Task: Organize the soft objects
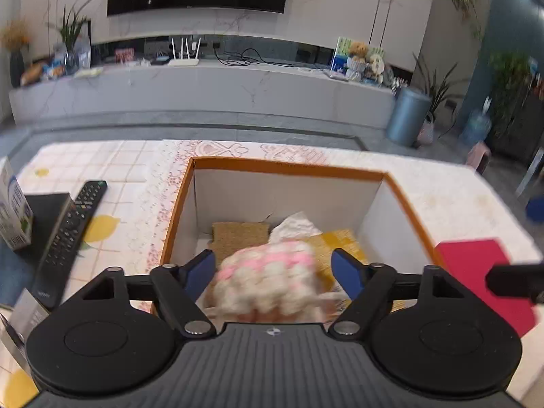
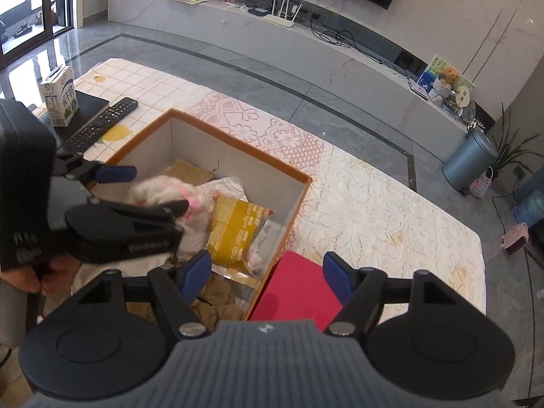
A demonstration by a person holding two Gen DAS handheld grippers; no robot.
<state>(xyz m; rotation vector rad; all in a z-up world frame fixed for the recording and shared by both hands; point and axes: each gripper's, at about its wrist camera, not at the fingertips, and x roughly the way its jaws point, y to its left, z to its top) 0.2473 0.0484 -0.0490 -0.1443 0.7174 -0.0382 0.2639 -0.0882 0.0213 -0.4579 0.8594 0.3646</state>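
Note:
An orange-rimmed cardboard box [image 1: 289,166] [image 2: 238,146] stands on the table. Inside lie a tan woven pad [image 1: 238,234], crumpled white paper [image 1: 295,226] and a yellow packet [image 1: 340,241] [image 2: 238,227]. A blurred pink-and-white knitted soft thing [image 1: 268,282] [image 2: 159,187] sits between the fingers of my left gripper [image 1: 273,268] [image 2: 146,192], over the box. That gripper is open, with a gap beside the right pad. My right gripper [image 2: 267,272] is open over the box's near right rim and a red flat item [image 2: 299,289] [image 1: 476,272], holding nothing.
A black remote [image 1: 71,234] [image 2: 102,124], a milk carton [image 2: 59,97] and a dark flat book [image 2: 91,105] lie left of the box. Lace tablecloth [image 2: 374,210] covers the table to the right. A hand [image 2: 30,275] grips the left tool.

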